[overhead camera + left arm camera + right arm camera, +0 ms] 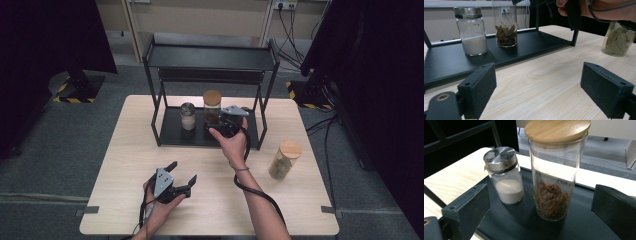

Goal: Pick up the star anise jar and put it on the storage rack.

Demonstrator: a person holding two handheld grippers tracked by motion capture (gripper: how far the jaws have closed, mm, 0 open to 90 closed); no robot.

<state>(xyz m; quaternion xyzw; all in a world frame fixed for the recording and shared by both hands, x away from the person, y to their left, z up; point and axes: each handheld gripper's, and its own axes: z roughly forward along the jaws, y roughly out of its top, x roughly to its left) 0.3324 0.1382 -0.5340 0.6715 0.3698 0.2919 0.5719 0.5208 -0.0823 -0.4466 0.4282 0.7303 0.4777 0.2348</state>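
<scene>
We take the tall jar (554, 170) with the wooden lid as the thing in hand: centre of the right gripper view, upright on the lower shelf of the black rack (172, 134), reddish-brown dried stuff in its bottom half. In the high view the tall jar (212, 106) sits mid-frame, just left of the right gripper (231, 120). The right gripper's jaws are spread wide, one at each lower corner of its own view, the jar beyond and between them, not touched. We can't tell if it is just set down or about to be picked; our guess is an approach or a release at the rack shelf. If a grasp is next, the jaws need to move forward around the glass below the lid and close squarely so it doesn't tip.

Just beside the tall jar, to its left in the frame, stands a short shaker (505, 176) with a metal cap and white powder, near but apart. A second wooden-lid jar (285, 159) with pale green leaves stands on the desk (125, 150) at right of the high view, well apart from the rack.

The left gripper (179, 180) hangs low over the desk at lower centre-left, jaws released, holding nothing.

Writing: faint small marks on the shaker glass in the left gripper view, too small to read. No brands or labels seen.
</scene>
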